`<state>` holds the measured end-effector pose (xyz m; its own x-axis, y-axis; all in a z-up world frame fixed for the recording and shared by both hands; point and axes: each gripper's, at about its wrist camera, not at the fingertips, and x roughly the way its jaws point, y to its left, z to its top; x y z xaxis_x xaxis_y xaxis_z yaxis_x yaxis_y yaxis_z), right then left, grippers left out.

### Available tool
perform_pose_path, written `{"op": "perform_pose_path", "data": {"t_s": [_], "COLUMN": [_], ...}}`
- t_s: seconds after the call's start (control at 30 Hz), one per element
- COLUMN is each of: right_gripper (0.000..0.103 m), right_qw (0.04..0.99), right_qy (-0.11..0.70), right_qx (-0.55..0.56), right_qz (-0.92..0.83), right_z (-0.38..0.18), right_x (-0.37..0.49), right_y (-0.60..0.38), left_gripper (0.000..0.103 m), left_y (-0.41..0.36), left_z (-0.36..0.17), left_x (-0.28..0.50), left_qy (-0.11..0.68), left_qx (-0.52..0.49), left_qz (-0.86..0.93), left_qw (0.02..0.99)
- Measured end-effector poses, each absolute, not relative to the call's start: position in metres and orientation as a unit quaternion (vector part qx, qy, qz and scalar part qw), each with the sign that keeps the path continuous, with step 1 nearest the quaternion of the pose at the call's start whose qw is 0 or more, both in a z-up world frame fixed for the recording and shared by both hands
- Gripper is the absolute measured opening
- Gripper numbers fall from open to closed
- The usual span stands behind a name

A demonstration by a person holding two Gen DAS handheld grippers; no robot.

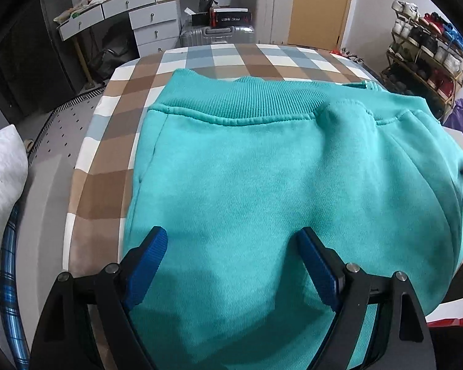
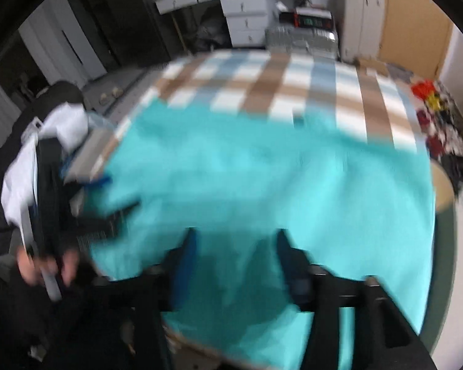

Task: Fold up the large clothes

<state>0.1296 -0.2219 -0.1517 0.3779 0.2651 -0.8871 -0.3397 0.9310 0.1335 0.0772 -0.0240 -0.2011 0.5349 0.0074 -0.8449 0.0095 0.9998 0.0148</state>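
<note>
Turquoise fleece garment with ribbed waistband spread flat on brown, white and blue checked table cover. Left gripper above it, blue pads wide apart, empty. Right gripper blurred, jaws parted, nothing between them.

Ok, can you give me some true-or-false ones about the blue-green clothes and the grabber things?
1. The turquoise garment lies on a checked cloth. True.
2. The left gripper is pinching the garment. False: its jaws stand open above the fabric, with nothing gripped.
3. The garment's ribbed band is on the far side from the left gripper. True.
4. The right gripper is shut tight. False: its jaws stand apart over the garment, though the view is blurred.
5. The checked cloth is red and black. False: it is brown, white and pale blue.
</note>
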Motion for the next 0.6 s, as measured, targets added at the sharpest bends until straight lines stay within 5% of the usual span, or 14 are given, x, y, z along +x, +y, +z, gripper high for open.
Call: {"op": "perform_pose_path", "data": {"t_s": [0.13,0.37,0.47,0.6], "right_gripper": [0.071,0.072,0.056,0.056], "right_qw": [0.813,0.847,0.860,0.887], "right_qy": [0.561,0.516,0.499,0.442], "right_qx": [-0.034,-0.067,-0.038,-0.011], "right_qz": [0.151,0.114,0.101,0.131], "right_z": [-0.208,-0.212,-0.187,-0.163], "right_x": [0.119,0.114,0.100,0.068], "right_y": [-0.215,-0.200,-0.203,-0.190], "left_gripper": [0.083,0.084,0.083,0.083], "left_y": [-0.018,-0.021,-0.018,-0.021], "left_z": [-0.193,-0.201,-0.190,-0.172], "left_x": [0.071,0.071,0.057,0.027], "left_qy": [0.477,0.466,0.458,0.435], "left_qx": [-0.021,0.017,0.011,-0.060], "left_qz": [-0.009,-0.005,-0.013,-0.115], "left_qw": [0.879,0.885,0.889,0.891]}}
